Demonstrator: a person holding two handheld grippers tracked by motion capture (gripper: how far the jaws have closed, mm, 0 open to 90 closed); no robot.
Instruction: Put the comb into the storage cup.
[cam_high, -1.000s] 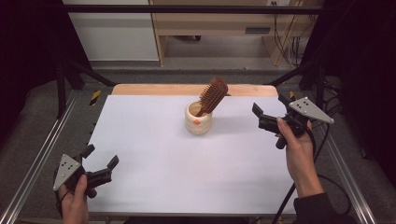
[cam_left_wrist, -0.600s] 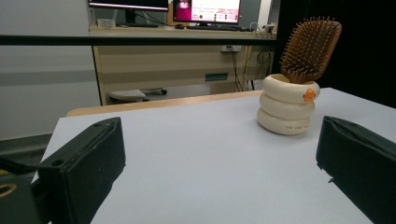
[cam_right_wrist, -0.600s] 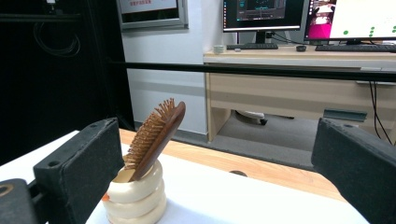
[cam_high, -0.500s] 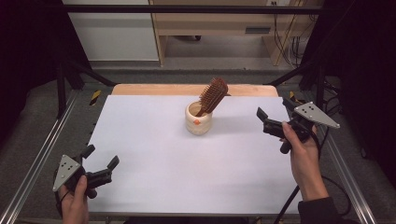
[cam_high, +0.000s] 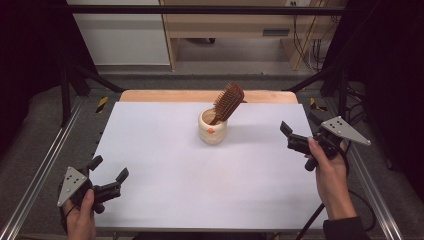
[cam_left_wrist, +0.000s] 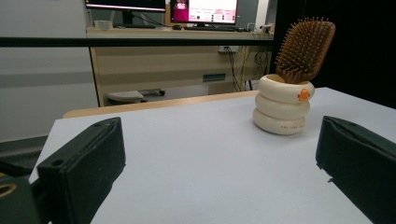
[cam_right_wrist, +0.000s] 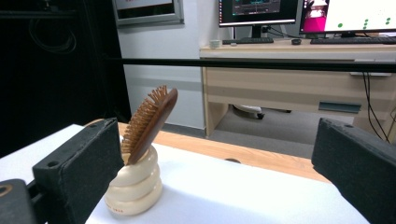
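A cream ribbed cup (cam_high: 212, 129) with a small orange mark stands at the far middle of the white table (cam_high: 190, 185). A brown wooden hairbrush (cam_high: 228, 102) stands in it handle-down, its head leaning right. My left gripper (cam_high: 109, 168) is open at the near left corner, empty, far from the cup. My right gripper (cam_high: 299, 125) is open at the right edge, empty, a hand's width right of the cup. In the left gripper view the cup (cam_left_wrist: 281, 105) and brush (cam_left_wrist: 306, 49) sit far right beyond the gripper (cam_left_wrist: 219, 177). In the right gripper view the cup (cam_right_wrist: 134, 186) and brush (cam_right_wrist: 149, 122) stand behind the left jaw of the gripper (cam_right_wrist: 215, 177).
A wooden strip (cam_high: 200, 96) runs along the table's far edge. Metal rails (cam_high: 42, 175) flank both sides. Beyond the table stands a wooden desk (cam_right_wrist: 299, 79) with monitors (cam_right_wrist: 257, 11). A black bar (cam_high: 210, 9) crosses overhead at the back.
My right gripper has drifted a little right and toward the near side, away from the cup. The left gripper, cup and brush have stayed put.
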